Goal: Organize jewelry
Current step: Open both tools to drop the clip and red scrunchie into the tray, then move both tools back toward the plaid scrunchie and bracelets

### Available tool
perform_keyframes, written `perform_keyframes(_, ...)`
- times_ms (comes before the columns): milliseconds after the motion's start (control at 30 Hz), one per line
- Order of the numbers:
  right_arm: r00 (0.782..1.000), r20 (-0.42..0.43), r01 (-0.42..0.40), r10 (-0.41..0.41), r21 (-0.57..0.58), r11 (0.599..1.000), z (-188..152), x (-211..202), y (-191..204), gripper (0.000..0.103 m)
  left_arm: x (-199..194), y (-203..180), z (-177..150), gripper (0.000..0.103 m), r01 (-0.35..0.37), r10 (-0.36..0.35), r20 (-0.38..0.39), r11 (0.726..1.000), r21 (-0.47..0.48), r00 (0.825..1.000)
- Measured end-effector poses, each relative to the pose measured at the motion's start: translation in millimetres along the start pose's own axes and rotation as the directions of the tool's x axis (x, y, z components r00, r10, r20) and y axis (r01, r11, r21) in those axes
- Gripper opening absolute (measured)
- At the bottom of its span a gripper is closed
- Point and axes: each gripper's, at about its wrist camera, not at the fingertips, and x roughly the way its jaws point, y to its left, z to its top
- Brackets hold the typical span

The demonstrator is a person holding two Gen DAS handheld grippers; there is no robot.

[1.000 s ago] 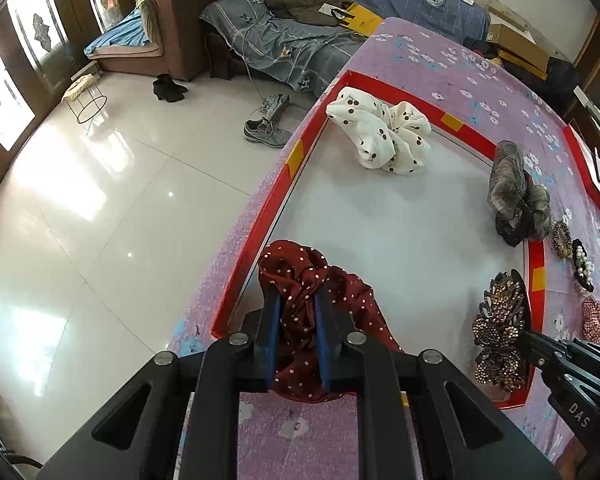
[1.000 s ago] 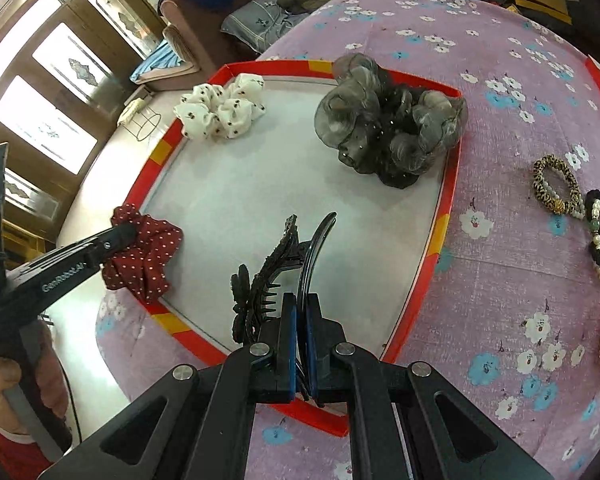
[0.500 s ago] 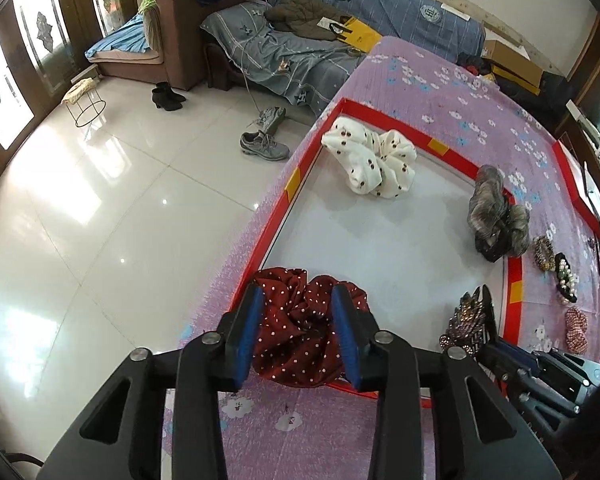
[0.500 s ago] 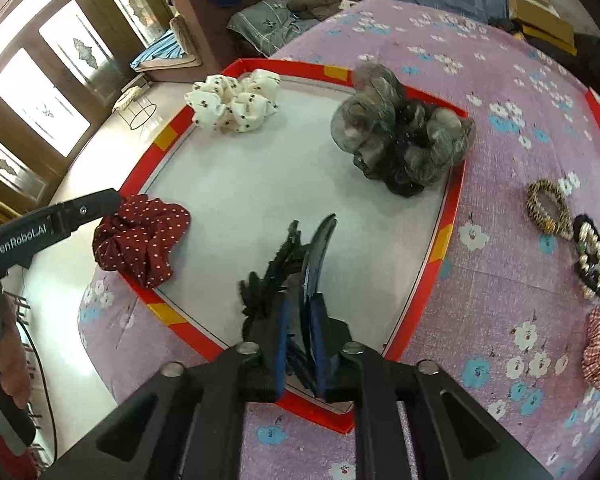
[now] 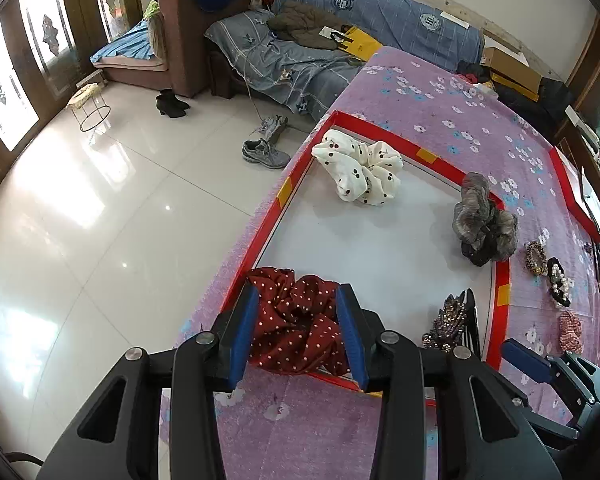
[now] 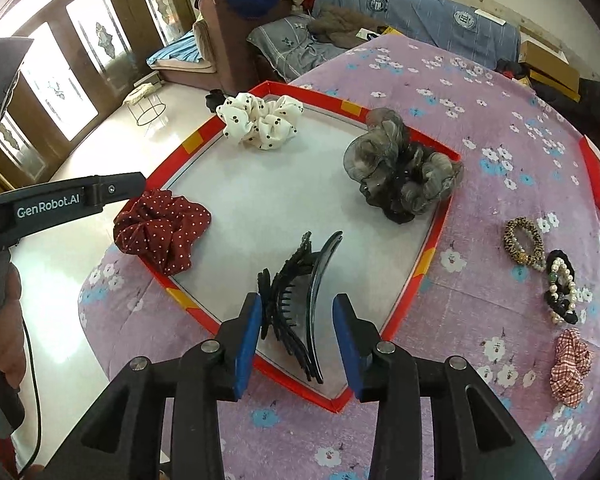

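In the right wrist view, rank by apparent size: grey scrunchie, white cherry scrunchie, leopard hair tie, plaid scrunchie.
1. grey scrunchie
2. white cherry scrunchie, though it lies farther off
3. and 4. plaid scrunchie and leopard hair tie: too alike to rank.

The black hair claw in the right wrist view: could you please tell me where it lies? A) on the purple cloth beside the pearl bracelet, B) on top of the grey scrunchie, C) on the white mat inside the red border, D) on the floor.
C: the hair claw rests on the white mat near its front corner, between the spread fingers of the right gripper, well apart from the grey scrunchie.
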Motion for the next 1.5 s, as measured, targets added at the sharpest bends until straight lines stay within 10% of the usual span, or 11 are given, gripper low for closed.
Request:
perform_keyframes(700, 0.999, 0.044, -0.007, -0.002, 0.213, 0.977, -39, -42, -101, 0.045, -24, -67, -17, 0.044, -0.002, 0.001, 0.015, 0.999, 0.054, 1.0)
perform_keyframes(1200, 0.993, 0.043, 0.063, -0.11, 0.589, 0.806, -137, -91, -269, 0.046, -15, -214, -44, 0.044, 0.154, -0.141, -0.068, 0.952, 0.264, 0.988)
perform_keyframes(1500, 0.993, 0.056, 0.05, -0.105, 0.603, 0.796, -149, -89, -317, 0.053, 15, -300, -40, 0.043, 0.237, -0.209, -0.117, 0.911, 0.338, 0.971)
